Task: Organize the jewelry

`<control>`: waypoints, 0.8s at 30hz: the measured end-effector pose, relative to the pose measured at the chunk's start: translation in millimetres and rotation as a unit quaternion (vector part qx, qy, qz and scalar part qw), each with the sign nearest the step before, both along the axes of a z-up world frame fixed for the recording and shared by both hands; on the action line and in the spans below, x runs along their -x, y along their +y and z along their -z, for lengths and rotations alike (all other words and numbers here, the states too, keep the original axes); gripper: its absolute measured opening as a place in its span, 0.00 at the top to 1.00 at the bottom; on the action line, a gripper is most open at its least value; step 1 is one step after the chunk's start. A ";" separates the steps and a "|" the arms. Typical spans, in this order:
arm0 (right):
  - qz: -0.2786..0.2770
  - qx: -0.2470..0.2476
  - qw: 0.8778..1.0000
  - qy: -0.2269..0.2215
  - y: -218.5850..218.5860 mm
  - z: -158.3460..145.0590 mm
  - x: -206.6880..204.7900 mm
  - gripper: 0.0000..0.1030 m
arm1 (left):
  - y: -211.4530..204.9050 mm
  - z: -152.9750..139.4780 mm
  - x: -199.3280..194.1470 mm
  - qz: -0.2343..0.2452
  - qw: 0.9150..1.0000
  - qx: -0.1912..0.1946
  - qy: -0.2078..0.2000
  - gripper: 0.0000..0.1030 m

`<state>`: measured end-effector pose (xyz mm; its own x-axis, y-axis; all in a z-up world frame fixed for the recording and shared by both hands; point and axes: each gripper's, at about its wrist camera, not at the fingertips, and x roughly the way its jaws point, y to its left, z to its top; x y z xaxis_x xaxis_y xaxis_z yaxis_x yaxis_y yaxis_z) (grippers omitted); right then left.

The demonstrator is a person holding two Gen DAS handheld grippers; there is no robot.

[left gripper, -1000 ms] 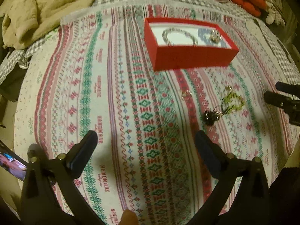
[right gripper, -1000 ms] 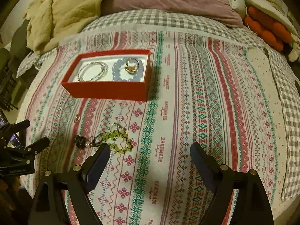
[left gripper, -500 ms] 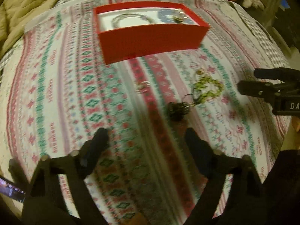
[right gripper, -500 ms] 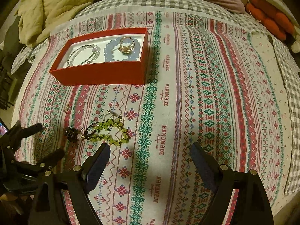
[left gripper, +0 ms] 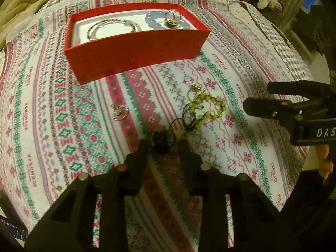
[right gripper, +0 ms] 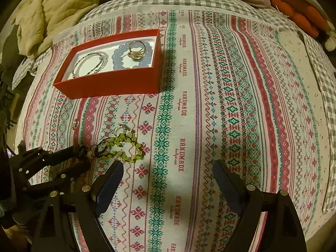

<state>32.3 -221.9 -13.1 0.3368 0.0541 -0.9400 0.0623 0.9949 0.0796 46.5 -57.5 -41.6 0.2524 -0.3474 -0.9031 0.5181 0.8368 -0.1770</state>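
Looking along the left wrist first: had brought the left tongs point(left gripper: 162, 145) down and forward within the last second, from a high, wide-spread hover to a low set over the cloth point(left gripper: 63, 126). Had narrowed the jaws a good deal, flanking the dark bead point(left gripper: 160, 141) at the cord end of the green bracelet point(left gripper: 208, 107); seemed not yet clamped, with a gap left on the right side. Meant, most likely, a pick-up of that bracelet begun, next piece for the box point(left gripper: 134, 50). Found in the box already: a thin strand point(left gripper: 113, 24) on the left, a blue bracelet point(left gripper: 155, 19) on the right, a ring point(left gripper: 173, 16) lying on it. Left loose on the cloth: a small hoop point(left gripper: 120, 112) and a gold bit point(left gripper: 195, 88) just beyond the green beads. Showed the right tongs point(left gripper: 257, 96) at the right edge, near the bracelet, parted.

Turning to the right wrist: held the right tongs point(right gripper: 168, 168) spread wide over bare cloth, gripping nothing, much as a second before. Caught the left tongs point(right gripper: 82, 158) at lower left, one finger against the dark bead point(right gripper: 84, 151), the other just short. Placed the box point(right gripper: 109, 84) well apart from the green bracelet point(right gripper: 124, 147).
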 end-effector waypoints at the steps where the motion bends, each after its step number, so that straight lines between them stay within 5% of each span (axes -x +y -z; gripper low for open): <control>1: 0.001 -0.001 1.000 0.000 0.3 0.0 -0.1 0.14 | -0.6 0.0 0.1 0.001 1.000 0.003 0.001 0.75; 4: 0.003 -0.004 1.000 0.001 0.4 1.2 -1.3 0.14 | -2.9 1.5 -0.7 -0.001 1.000 0.004 0.002 0.84; 14: 0.015 -0.028 0.999 0.008 2.0 7.3 -9.4 0.16 | 11.6 -1.7 -8.4 -0.034 0.999 0.005 0.013 0.85; 24: 0.031 -0.083 0.995 0.036 9.1 26.7 -28.0 0.50 | 29.0 -4.9 -7.0 -0.048 0.999 -0.008 0.007 0.85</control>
